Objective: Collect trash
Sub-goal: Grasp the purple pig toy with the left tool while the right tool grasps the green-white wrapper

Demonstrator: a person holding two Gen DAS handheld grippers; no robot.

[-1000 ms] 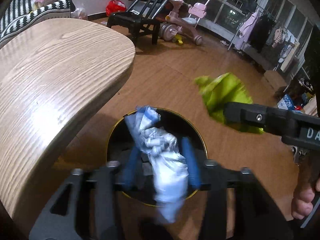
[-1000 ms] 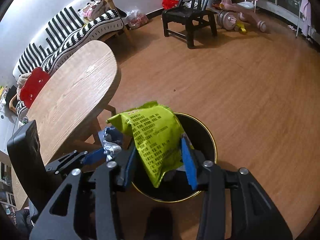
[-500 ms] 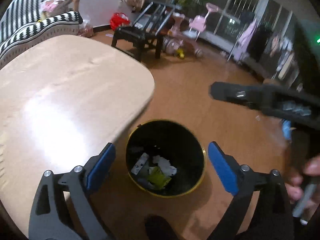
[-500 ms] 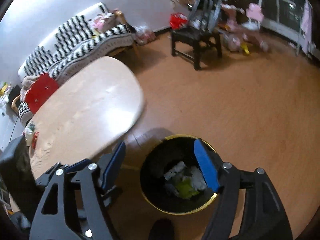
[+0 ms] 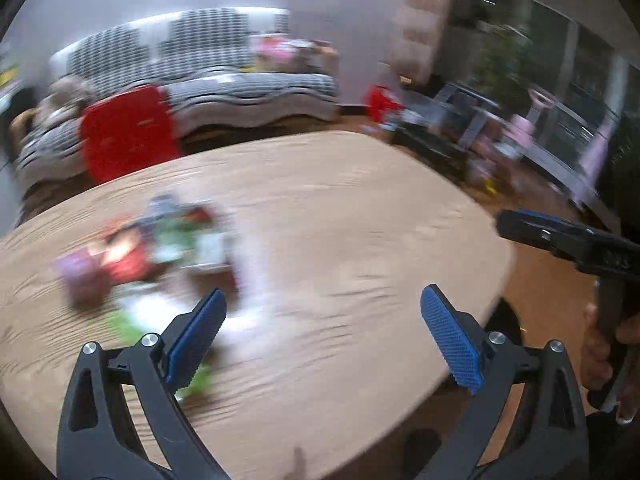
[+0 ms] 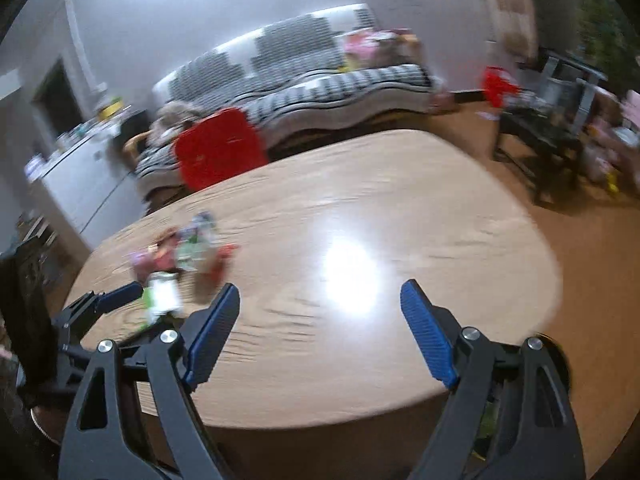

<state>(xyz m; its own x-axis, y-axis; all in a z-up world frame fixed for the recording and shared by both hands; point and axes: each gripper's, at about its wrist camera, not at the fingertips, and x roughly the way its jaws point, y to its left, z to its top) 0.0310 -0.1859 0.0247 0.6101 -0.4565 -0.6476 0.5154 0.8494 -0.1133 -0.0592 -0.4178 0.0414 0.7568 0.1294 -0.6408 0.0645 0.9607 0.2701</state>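
Observation:
A blurred pile of trash wrappers [image 5: 152, 252], red, green, purple and white, lies on the left part of the wooden table [image 5: 340, 216]. It also shows in the right wrist view [image 6: 184, 256]. My left gripper [image 5: 320, 336] is open and empty, above the table just right of the pile. My right gripper [image 6: 320, 332] is open and empty over the table's near edge. The black bin [image 6: 556, 360] shows only as a dark rim under the table edge at the right.
A red chair [image 5: 128, 128] stands behind the table, with a striped sofa [image 5: 240, 80] beyond it. A black chair [image 6: 552, 136] and pink toys stand on the floor at the right. A white cabinet [image 6: 80, 176] is at the left.
Both grippers let the white-blue wrapper and the green packet go into the bin, opened, then swung up from the bin to face the table and the trash pile.

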